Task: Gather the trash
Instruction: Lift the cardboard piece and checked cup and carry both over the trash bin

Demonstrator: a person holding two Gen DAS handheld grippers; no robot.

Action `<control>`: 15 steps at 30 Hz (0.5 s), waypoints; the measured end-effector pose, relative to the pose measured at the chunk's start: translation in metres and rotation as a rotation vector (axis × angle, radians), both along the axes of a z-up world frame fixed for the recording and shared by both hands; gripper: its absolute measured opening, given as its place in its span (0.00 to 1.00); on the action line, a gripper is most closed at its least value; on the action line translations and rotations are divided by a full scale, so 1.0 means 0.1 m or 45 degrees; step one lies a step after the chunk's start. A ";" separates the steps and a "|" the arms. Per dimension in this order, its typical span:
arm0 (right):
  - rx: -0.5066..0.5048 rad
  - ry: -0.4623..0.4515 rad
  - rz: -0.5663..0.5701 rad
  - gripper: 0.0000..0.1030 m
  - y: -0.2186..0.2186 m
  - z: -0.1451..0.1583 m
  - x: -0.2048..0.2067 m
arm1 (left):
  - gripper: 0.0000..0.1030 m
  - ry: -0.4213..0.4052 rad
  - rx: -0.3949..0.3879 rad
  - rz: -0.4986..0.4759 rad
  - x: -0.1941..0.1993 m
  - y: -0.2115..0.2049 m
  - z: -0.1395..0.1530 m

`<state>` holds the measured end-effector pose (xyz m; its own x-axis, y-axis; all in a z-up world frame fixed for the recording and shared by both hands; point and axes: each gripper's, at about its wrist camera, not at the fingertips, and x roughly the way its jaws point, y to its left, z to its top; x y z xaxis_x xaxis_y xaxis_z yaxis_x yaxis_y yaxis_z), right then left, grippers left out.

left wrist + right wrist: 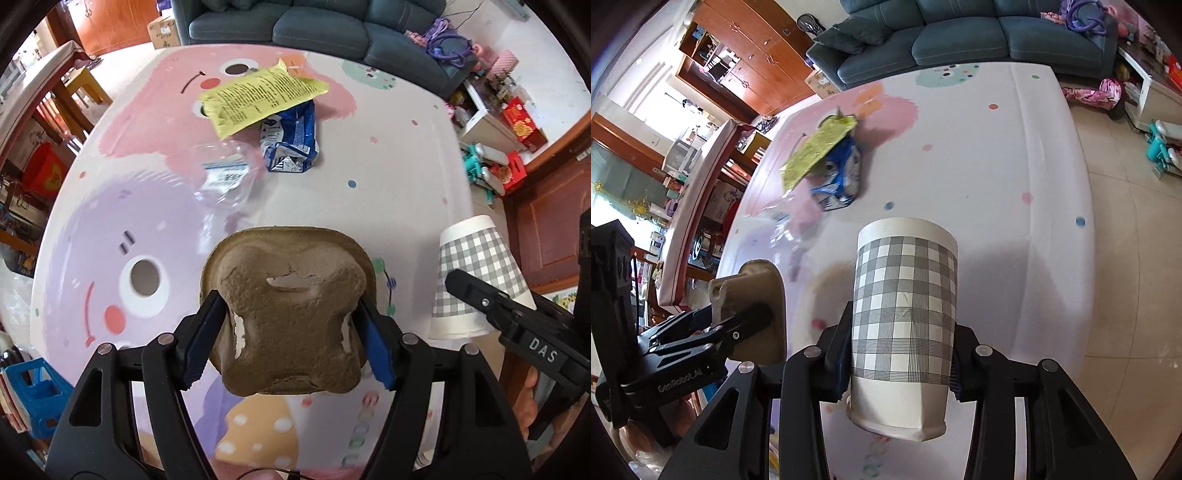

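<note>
My left gripper (290, 332) is shut on a brown pulp carton piece (291, 306), held above the play mat (388, 155). My right gripper (897, 350) is shut on a grey-checked paper cup (905, 317), held upside down. The cup (476, 277) shows to the right in the left wrist view, and the carton piece (753, 302) to the left in the right wrist view. Farther off on the mat lie a yellow wrapper (258, 96) over a blue-and-white packet (291, 136), and a clear plastic bag (225, 177). These also appear in the right wrist view: the wrapper (816, 147), the packet (842, 177).
A pastel play mat (1015, 155) covers the floor. A teal sofa (314, 29) stands at its far edge. Toys and red boxes (517, 125) crowd the right side. A wooden table (40, 85) and a blue stool (33, 395) stand at the left.
</note>
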<state>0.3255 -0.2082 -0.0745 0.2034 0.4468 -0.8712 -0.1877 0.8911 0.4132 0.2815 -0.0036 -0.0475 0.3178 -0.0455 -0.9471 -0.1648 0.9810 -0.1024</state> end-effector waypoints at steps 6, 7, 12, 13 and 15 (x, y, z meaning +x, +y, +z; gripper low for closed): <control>-0.027 -0.069 -0.065 0.39 0.31 0.33 -0.67 | 0.65 -0.106 0.014 -0.095 -0.57 0.23 0.36; -0.029 -0.076 -0.083 0.39 0.33 0.38 -0.78 | 0.65 -0.126 0.010 -0.114 -0.68 0.29 0.42; -0.035 -0.115 -0.194 0.39 0.62 0.58 -1.48 | 0.65 -0.203 0.012 -0.195 -1.23 0.59 0.65; -0.041 -0.125 -0.221 0.39 0.71 0.61 -1.67 | 0.65 -0.222 0.011 -0.213 -1.38 0.67 0.71; -0.046 -0.137 -0.265 0.39 0.83 0.67 -1.97 | 0.65 -0.254 0.011 -0.256 -1.62 0.78 0.78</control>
